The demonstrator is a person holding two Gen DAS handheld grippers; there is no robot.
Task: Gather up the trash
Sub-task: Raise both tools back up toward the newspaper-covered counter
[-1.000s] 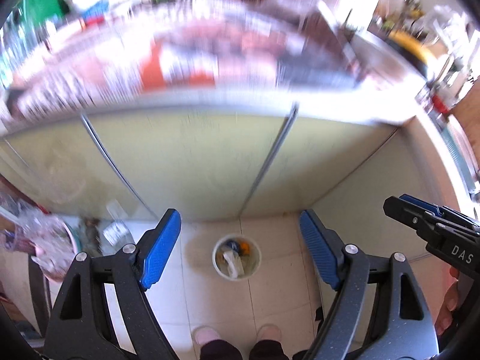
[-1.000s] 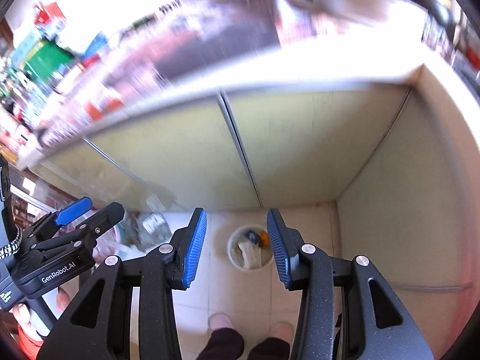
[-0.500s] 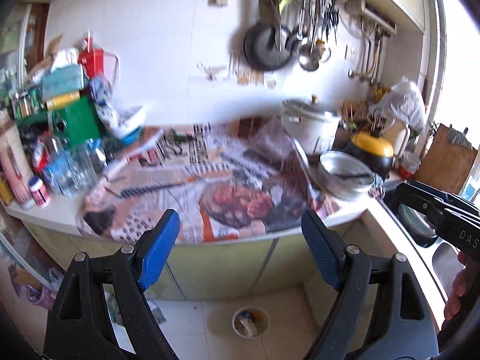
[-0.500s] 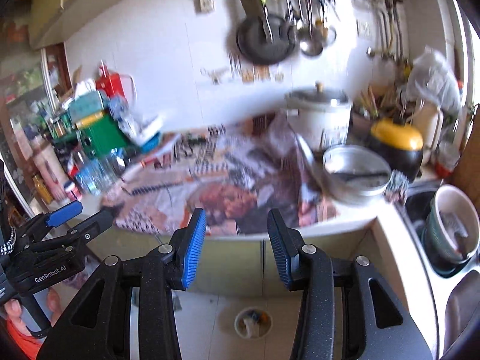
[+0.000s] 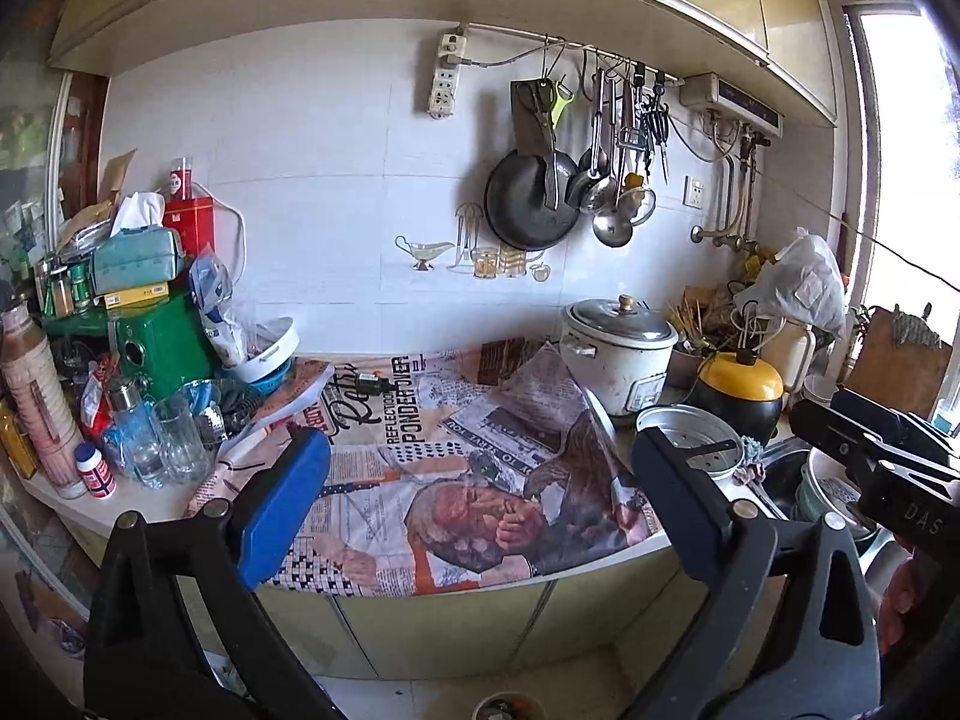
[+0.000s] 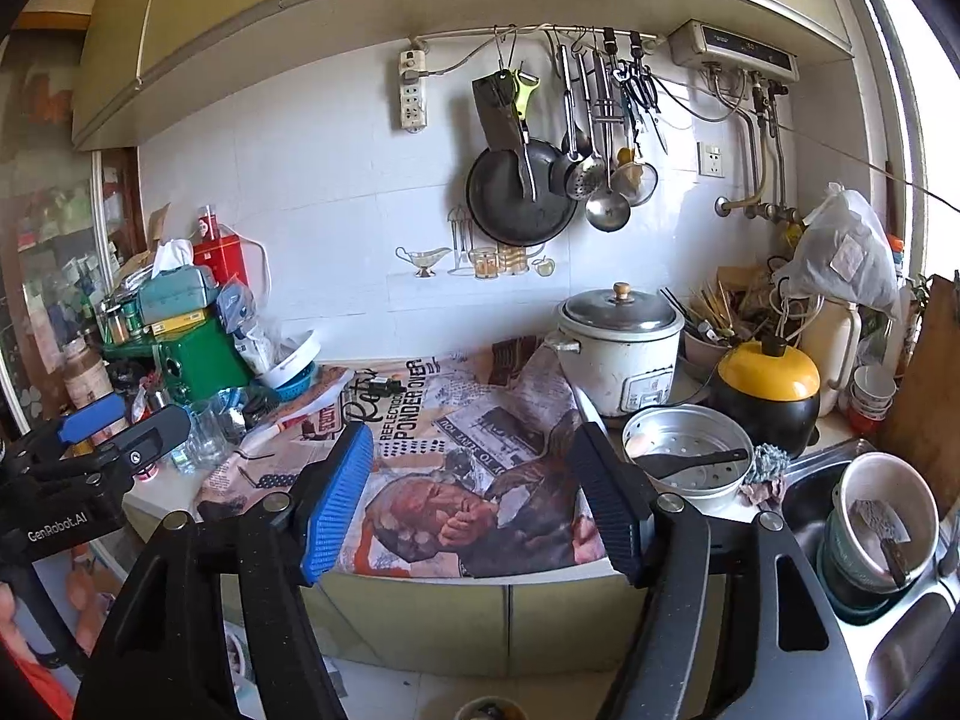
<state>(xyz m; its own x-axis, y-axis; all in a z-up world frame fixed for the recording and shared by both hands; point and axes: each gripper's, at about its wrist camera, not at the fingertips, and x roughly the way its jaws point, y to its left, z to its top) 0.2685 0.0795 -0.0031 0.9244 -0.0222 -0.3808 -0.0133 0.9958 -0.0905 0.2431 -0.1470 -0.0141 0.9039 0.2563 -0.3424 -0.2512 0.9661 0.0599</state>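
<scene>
Both grippers point at a kitchen counter covered with a printed newspaper-pattern cloth (image 5: 456, 480). My left gripper (image 5: 480, 492) is open and empty in front of the counter's edge. My right gripper (image 6: 474, 492) is open and empty too, to the right of the left one. A small white trash bin (image 5: 504, 708) with litter inside stands on the floor below, at the bottom edge; it also shows in the right wrist view (image 6: 489, 709). A small dark item (image 5: 369, 383) lies on the cloth near the back. No trash is held.
A white rice cooker (image 5: 618, 354), a yellow-lidded black pot (image 5: 741, 390) and a metal steamer pan (image 6: 690, 456) stand at the right. Glasses (image 5: 174, 438), bottles and a green box (image 5: 159, 342) crowd the left. A sink (image 6: 870, 540) with bowls is far right. Pans hang on the wall.
Both grippers have tilted up from the floor and the bin to face the counter top and wall. Both stay open and empty.
</scene>
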